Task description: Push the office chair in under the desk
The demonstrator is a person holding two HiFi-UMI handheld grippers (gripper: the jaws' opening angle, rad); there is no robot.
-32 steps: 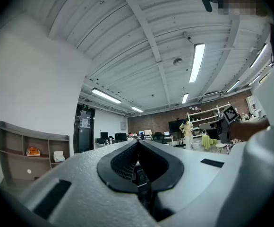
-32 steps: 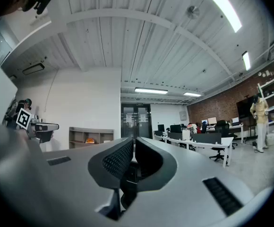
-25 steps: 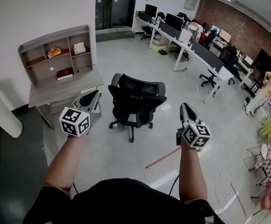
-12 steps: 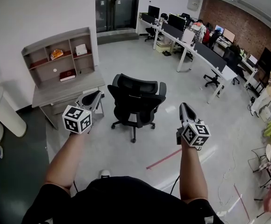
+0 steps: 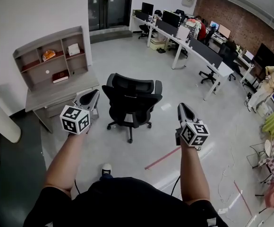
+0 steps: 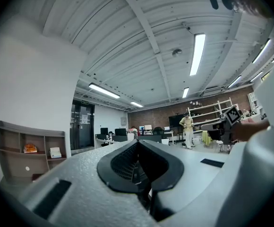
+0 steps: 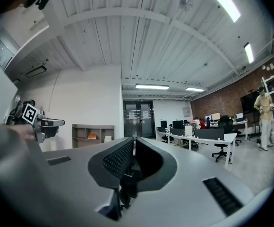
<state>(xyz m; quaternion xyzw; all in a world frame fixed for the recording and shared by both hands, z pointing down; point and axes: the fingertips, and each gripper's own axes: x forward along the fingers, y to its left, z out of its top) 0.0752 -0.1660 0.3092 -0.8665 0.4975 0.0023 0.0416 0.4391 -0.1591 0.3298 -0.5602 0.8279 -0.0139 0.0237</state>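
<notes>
The black mesh office chair (image 5: pixel 132 100) stands on the grey floor with its back toward me, out from the grey desk (image 5: pixel 56 94), which carries a shelf hutch (image 5: pixel 49 56) against the left wall. My left gripper (image 5: pixel 93 94) hovers shut and holding nothing, left of the chair and over the desk's near corner. My right gripper (image 5: pixel 181 107) is also shut and holding nothing, in the air to the right of the chair. Neither touches the chair. The left gripper view shows shut jaws (image 6: pixel 137 143); the right gripper view shows the same (image 7: pixel 133 141), with the hutch (image 7: pixel 92 134) beyond.
Long white desks with monitors (image 5: pixel 193 44) and other chairs (image 5: pixel 208 74) run along the back right. A red tape line (image 5: pixel 163 159) crosses the floor near my right arm. A white rounded object (image 5: pixel 2 122) stands at the left. A person in yellow (image 5: pixel 267 82) is at the far right.
The head view has shifted, so the chair and desk sit a little further left in frame. A shoe tip has come into view below. Both grippers stay shut, side by side.
</notes>
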